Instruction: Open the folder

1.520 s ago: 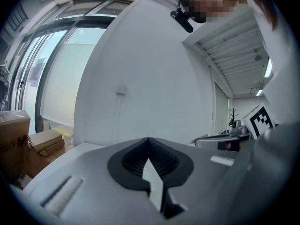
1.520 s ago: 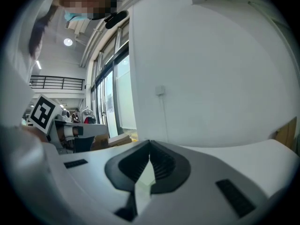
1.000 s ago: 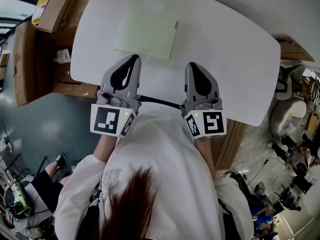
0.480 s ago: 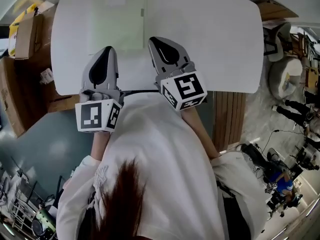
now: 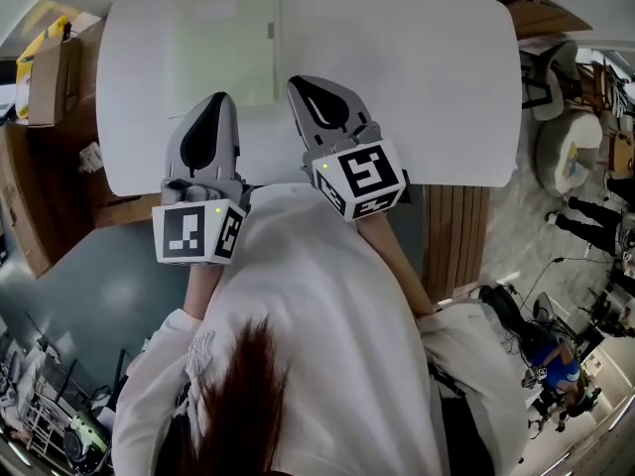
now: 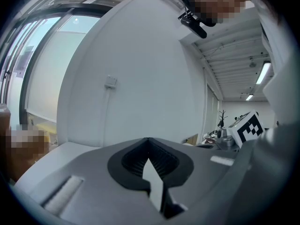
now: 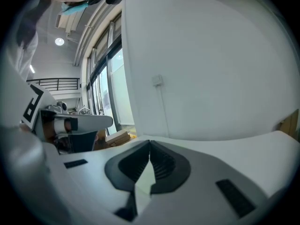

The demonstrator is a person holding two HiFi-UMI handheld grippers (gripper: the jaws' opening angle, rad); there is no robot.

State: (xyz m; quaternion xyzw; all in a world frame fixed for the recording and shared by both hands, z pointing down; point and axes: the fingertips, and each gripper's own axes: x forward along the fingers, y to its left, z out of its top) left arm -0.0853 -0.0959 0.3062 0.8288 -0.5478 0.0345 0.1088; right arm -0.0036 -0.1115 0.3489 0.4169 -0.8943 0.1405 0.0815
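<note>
A pale green folder (image 5: 223,48) lies flat and closed on the white table (image 5: 417,87), with a small grey tab (image 5: 270,30) on its right edge. My left gripper (image 5: 220,97) is shut on nothing, its tip at the folder's near edge. My right gripper (image 5: 295,82) is also shut and empty, its tip just right of the folder's near right corner. In the left gripper view the jaws (image 6: 148,138) meet at the tip; the right gripper view shows the same (image 7: 150,141). Neither gripper view shows the folder.
Cardboard boxes (image 5: 50,77) stand on the floor left of the table. A chair (image 5: 561,157) and wooden panels (image 5: 456,236) are on the right. The right gripper's marker cube (image 6: 248,128) shows at the right of the left gripper view.
The right gripper has come left, from well right of the folder to just beside its right edge. The left gripper stays at the folder's near edge. The head view has swung round.
</note>
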